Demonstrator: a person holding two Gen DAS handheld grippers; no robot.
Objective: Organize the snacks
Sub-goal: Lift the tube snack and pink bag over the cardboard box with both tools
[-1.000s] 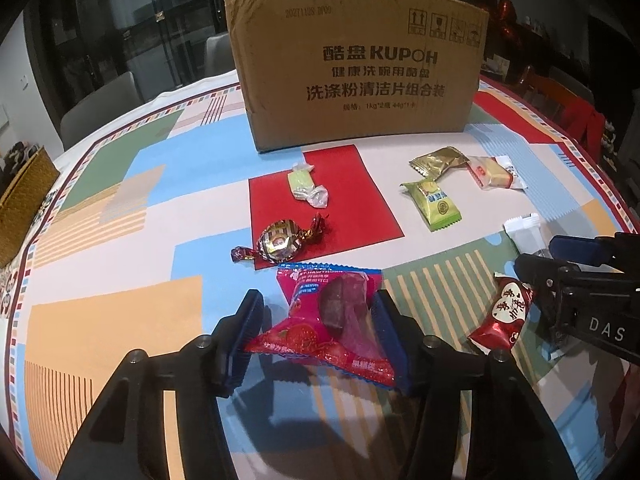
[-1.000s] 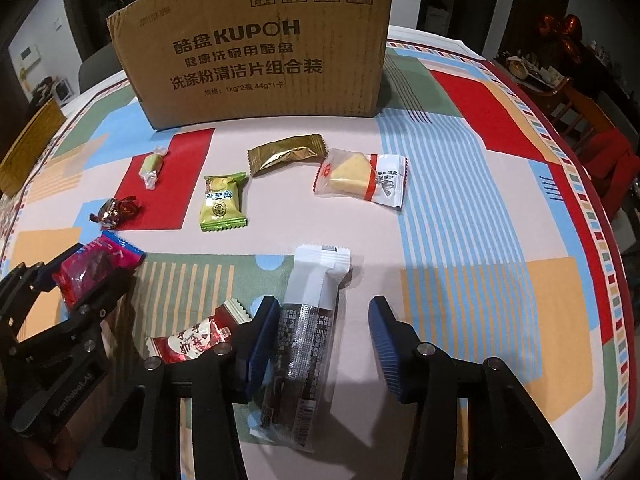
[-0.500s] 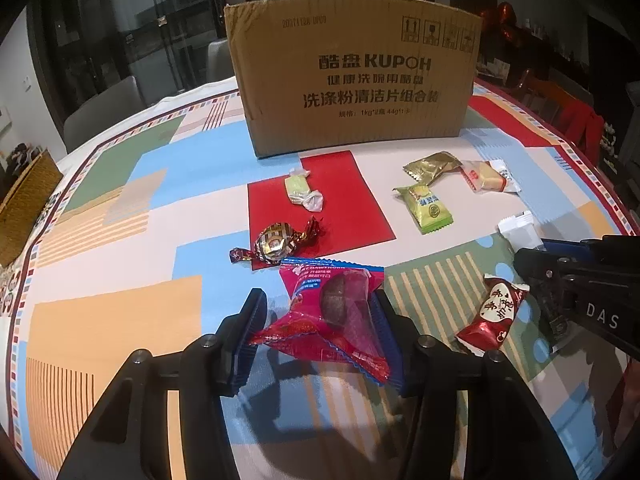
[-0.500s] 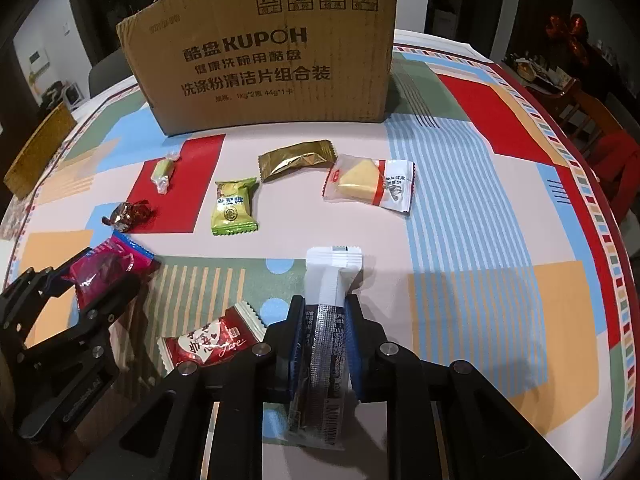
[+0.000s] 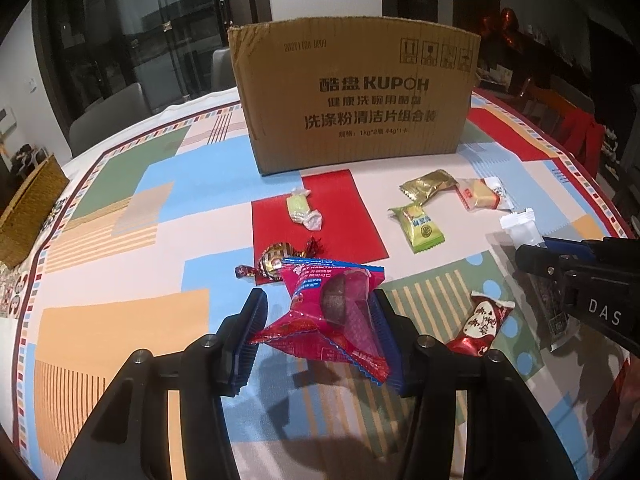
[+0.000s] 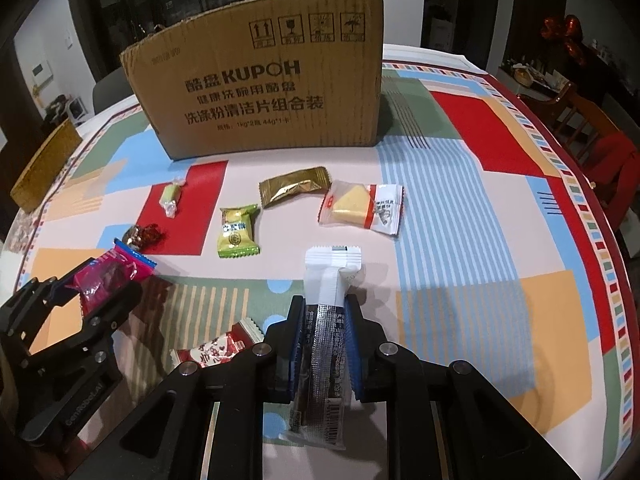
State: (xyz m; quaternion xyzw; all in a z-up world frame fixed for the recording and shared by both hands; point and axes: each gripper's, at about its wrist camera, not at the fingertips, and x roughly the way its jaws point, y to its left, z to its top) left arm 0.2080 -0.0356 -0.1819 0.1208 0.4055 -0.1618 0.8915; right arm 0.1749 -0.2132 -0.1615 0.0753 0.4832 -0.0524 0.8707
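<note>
— Snacks first: where are they?

— Two are held. The left gripper (image 5: 318, 322) is clamped on a pink haw snack packet (image 5: 334, 312), its blue pads pressing both sides; the packet's shadow falls on the tablecloth (image 5: 120, 320) below it. The right gripper (image 6: 323, 322) is closed tight on a long white-and-silver stick packet (image 6: 326, 344), which runs lengthwise between its fingers, white end pointing toward the box.

— And the loose ones?

— A red-and-white heart-printed candy (image 6: 214, 350) lies on the green striped patch between the two grippers. Farther out, a green square packet (image 6: 237, 232) sits near a gold foil packet (image 6: 294, 186), and just right of those is a clear packet with a yellow cake (image 6: 362, 208). On the red patch lies a pale green twist-wrapped sweet (image 5: 302, 212), with a gold-and-red foil candy (image 5: 276, 260) at that patch's near corner, just beyond the pink packet.

— The box?

— A cardboard carton (image 5: 354, 98) printed KUPOH stands upright at the far side of the table, behind all the snacks. I cannot tell what is inside. A woven basket (image 5: 28, 216) sits at the table's left edge.
</note>
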